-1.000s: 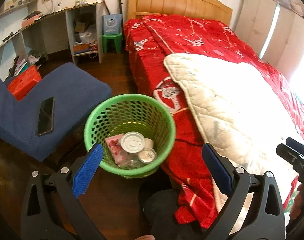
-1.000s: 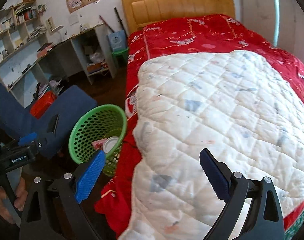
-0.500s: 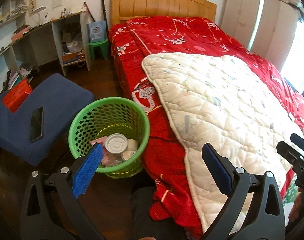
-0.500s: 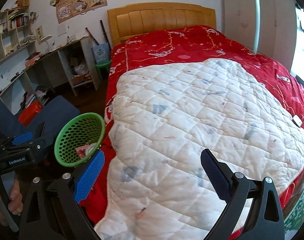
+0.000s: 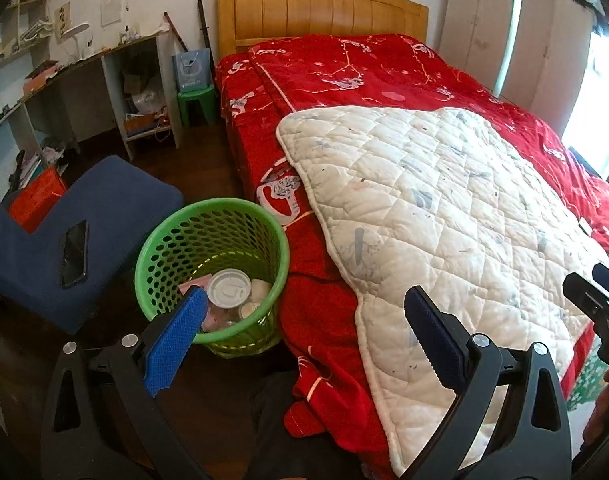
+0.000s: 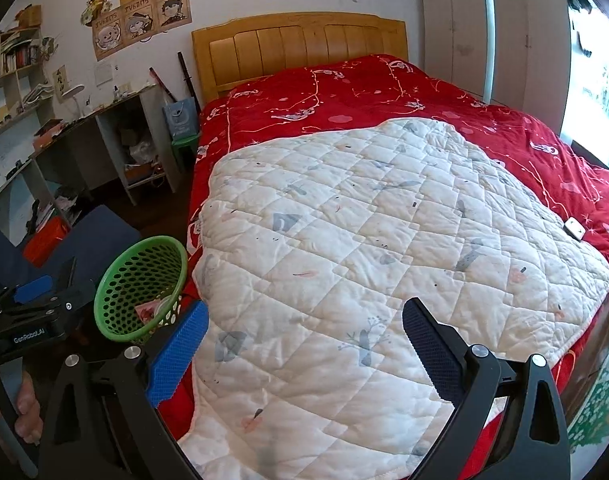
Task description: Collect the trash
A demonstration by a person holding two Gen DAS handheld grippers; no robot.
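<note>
A green perforated bin (image 5: pixel 172 240) stands on the floor against the bed's left side. It holds a cup with a white lid (image 5: pixel 228 286), a pink wrapper and small containers. In the right wrist view the same bin (image 6: pixel 116 320) shows at lower left. My left gripper (image 5: pixel 304 332) is open and empty, raised above and to the right of the bin. Over the white quilt (image 6: pixel 344 240) my right gripper (image 6: pixel 304 344) hangs open, holding nothing. A small white item (image 6: pixel 574 228) lies on the red bedcover near the far right edge.
A blue chair (image 5: pixel 116 200) with a black phone (image 5: pixel 74 252) stands left of the bin. Behind it are a red box (image 5: pixel 36 196), a cluttered desk and shelves (image 5: pixel 136 92), and a green stool (image 5: pixel 196 100). The red-covered bed (image 5: pixel 364 68) fills the right side; wardrobes (image 6: pixel 484 28) stand beyond.
Both grippers have risen and drawn back, so the bin looks smaller and lower left and more of the bed shows. Both stayed open and empty.
</note>
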